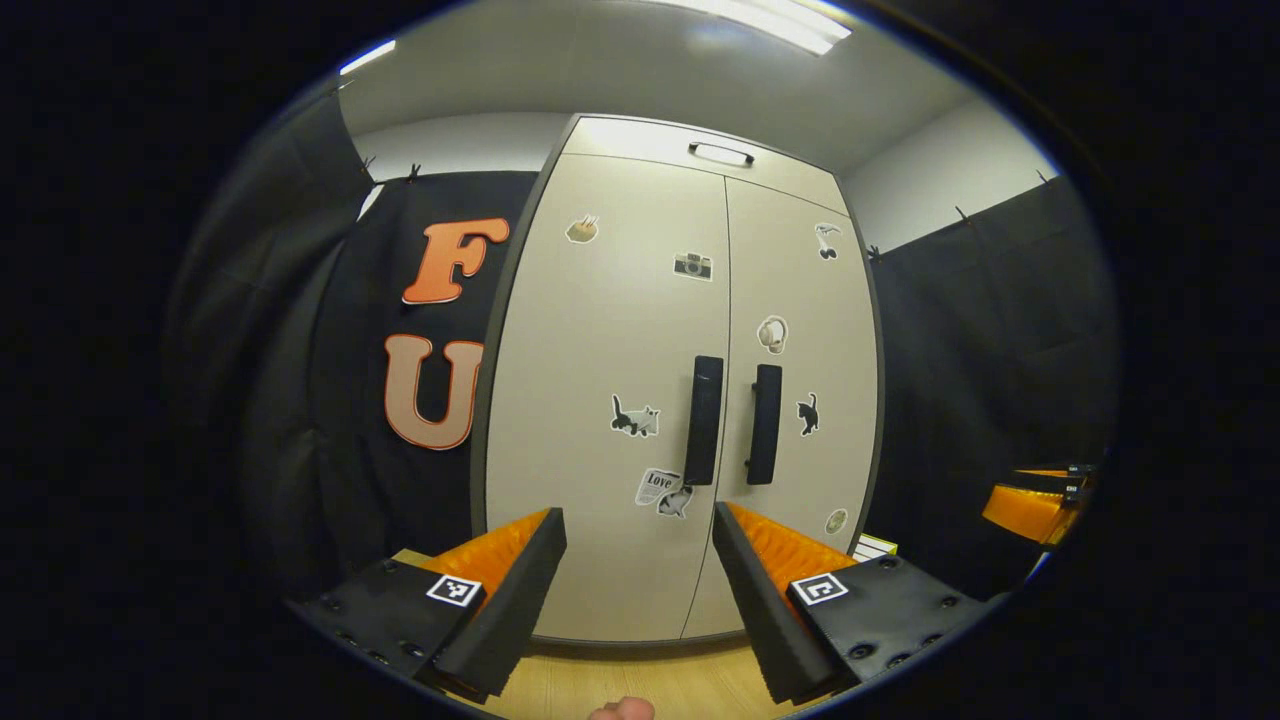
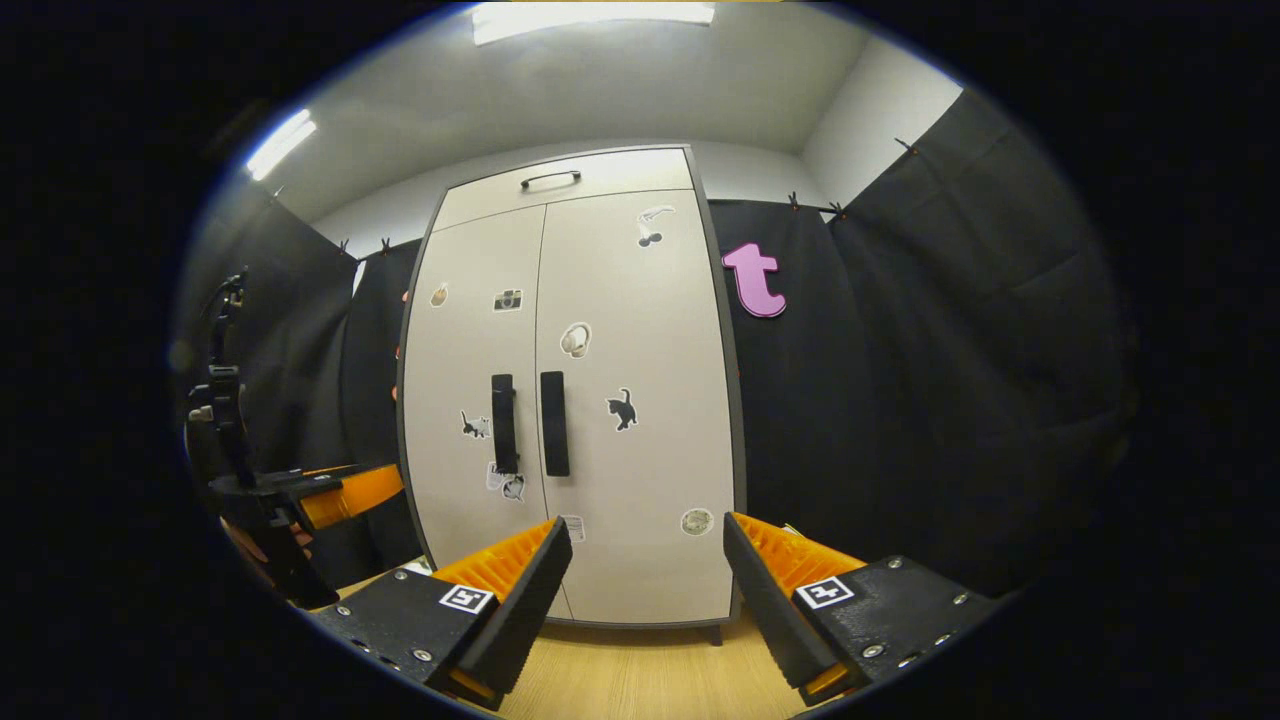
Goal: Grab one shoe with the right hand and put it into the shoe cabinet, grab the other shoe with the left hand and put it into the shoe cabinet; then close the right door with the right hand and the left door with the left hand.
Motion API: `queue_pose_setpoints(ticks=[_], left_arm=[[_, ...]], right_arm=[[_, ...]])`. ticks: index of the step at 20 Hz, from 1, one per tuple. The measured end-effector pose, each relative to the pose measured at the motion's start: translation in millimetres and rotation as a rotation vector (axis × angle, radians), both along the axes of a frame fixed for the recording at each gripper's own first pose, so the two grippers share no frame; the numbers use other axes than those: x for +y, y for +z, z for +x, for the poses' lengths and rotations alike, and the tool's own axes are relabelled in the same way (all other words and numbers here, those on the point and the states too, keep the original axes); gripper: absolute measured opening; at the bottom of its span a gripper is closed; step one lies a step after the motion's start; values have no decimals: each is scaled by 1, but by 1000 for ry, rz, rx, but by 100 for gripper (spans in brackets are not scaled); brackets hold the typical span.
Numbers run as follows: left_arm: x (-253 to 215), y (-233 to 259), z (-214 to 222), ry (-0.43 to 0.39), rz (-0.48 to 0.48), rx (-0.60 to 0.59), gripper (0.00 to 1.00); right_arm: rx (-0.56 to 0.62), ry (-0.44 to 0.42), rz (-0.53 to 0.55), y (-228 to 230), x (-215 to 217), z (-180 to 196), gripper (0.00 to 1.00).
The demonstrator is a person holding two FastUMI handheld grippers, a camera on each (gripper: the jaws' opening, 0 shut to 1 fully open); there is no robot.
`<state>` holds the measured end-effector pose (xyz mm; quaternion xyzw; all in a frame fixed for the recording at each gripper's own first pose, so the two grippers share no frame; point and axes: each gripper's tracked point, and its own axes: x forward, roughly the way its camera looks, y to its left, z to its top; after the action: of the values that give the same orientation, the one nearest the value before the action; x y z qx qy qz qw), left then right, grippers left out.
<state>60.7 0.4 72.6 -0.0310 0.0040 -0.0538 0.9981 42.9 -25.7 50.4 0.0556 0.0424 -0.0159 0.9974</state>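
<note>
Wood-grain floor (image 2: 640, 680), smooth sticker-dotted shoe cabinet (image 2: 620, 400) — both doors closed, left gripper (image 1: 640, 560) and right gripper (image 2: 648, 570) spread wide, empty.

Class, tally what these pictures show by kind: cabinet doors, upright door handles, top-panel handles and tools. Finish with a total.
Cabinet doors: 2, both closed
Upright door handles: 2
Top-panel handle: 1
Tools: 2, the left tool and the right tool, both open
Total: 7

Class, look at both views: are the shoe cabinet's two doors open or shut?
Shut: the left door and right door lie flush, their handles side by side.
</note>
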Motion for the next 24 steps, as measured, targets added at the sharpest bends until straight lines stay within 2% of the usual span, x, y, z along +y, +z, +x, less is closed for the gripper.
queue_pose_setpoints(ticks=[4, 9, 13, 24], left_arm=[[13, 5, -33, 27, -18, -14, 96], [20, 10, -50, 34, -36, -19, 96], [25, 5, -57, 43, -65, -14, 96], [21, 6, -60, 40, -17, -13, 96]], right_arm=[[-9, 23, -9, 1, 15, -10, 94], [-3, 53, -18, -4, 29, -24, 94], [-5, 73, -23, 1, 36, -28, 94], [-6, 100, -33, 5, 46, -31, 94]])
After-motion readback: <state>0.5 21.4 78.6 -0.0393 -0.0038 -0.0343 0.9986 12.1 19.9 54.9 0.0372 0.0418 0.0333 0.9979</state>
